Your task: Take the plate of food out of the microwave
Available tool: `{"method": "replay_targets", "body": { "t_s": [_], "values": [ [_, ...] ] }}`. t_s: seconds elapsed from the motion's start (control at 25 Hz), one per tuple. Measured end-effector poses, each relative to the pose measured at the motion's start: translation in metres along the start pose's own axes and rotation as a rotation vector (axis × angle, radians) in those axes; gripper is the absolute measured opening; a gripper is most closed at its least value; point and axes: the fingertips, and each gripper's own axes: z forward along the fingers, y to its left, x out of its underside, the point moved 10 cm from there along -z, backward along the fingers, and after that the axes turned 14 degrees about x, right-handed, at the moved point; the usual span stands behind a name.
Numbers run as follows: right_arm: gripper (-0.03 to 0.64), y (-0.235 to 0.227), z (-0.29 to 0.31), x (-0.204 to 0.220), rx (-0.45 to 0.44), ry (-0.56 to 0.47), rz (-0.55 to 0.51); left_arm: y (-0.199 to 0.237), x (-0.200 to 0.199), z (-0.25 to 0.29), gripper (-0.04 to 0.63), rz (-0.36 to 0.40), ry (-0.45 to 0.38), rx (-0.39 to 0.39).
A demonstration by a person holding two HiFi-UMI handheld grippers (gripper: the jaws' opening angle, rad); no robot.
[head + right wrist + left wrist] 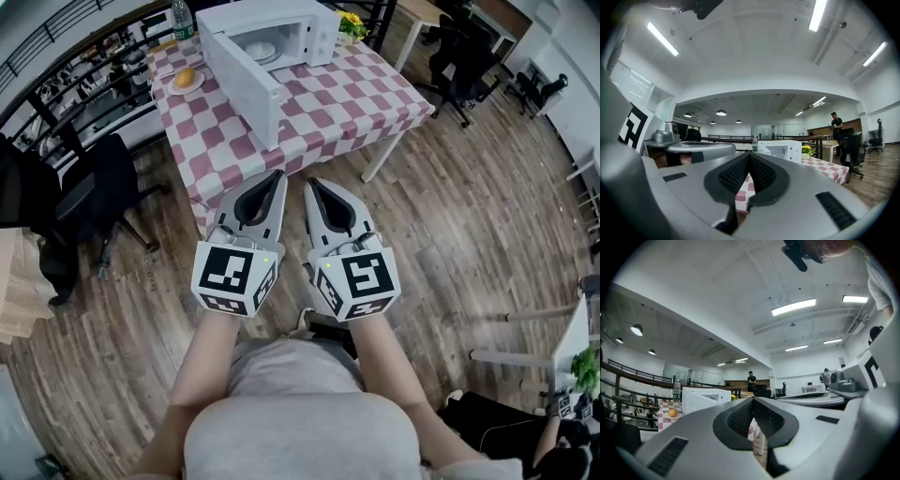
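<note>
Both claws clenched, pads together, nothing between them. My left gripper (276, 178) and right gripper (312, 185), both grey plastic, sit side by side with their tips pointing to 12 o'clock, near the front edge of the red-and-white checked table (328, 103). At 12 o'clock on it stands the white box microwave (314, 28), with its door (246, 80) swung open. The round white plate (260, 50) lies inside the cavity; its food is too small to tell. At 11 o'clock an orange round item (186, 77) rests on a small saucer, apart from the microwave.
</note>
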Motion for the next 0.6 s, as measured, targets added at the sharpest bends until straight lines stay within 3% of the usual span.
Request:
{"method": "replay_targets", "body": {
  "t_s": [0.6],
  "values": [
    [0.023, -0.087, 0.024, 0.005, -0.116, 0.005, -0.029, -0.024, 0.005, 0.082, 0.003, -0.001, -0.017, -0.097]
  ]
}}
